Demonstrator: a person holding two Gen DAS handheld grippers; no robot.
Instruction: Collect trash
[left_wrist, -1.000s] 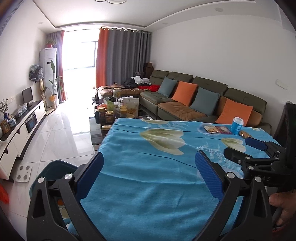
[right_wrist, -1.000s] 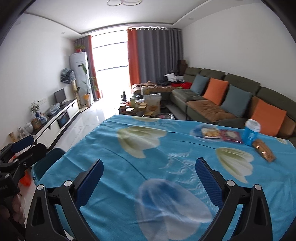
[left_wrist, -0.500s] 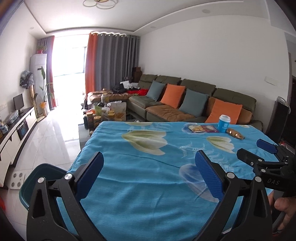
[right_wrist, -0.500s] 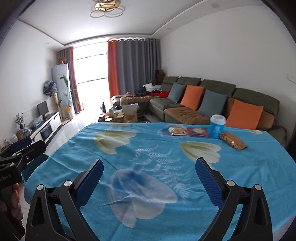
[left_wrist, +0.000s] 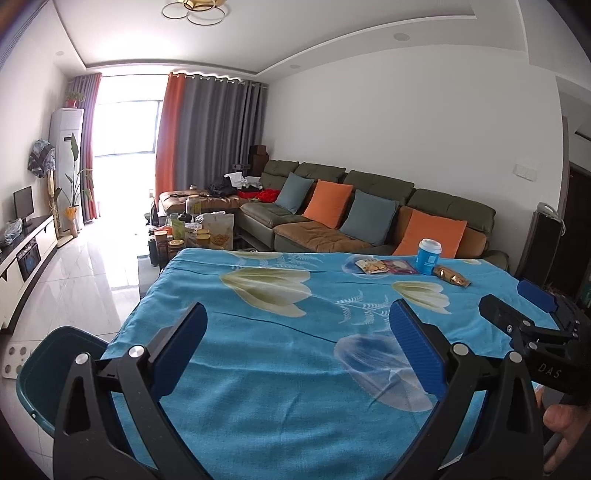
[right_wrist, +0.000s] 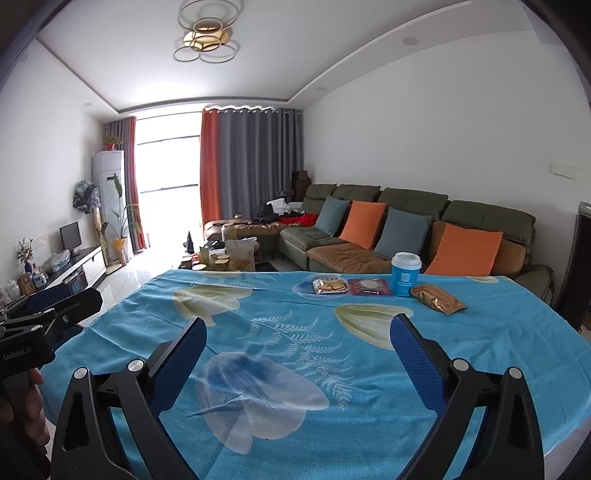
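Bright window (right_wrist: 168, 162), green sofa (right_wrist: 413, 229), white walls (right_wrist: 424, 140).

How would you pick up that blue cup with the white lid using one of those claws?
Probably around the blue cup's straight middle wall, below the lid, coming level from the near side with the right hand-held gripper. The cup stands upright, and packets lie close on both sides, so the front looks clearest.

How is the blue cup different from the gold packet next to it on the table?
The blue cup stands upright, while the gold packet lies flat on the tablecloth. The cup is a smooth cylinder with a white lid; the packet is a crinkly, shiny pouch. The cup rises higher than the packet. Both sit at the table's far side, near the sofa, untouched by either gripper.
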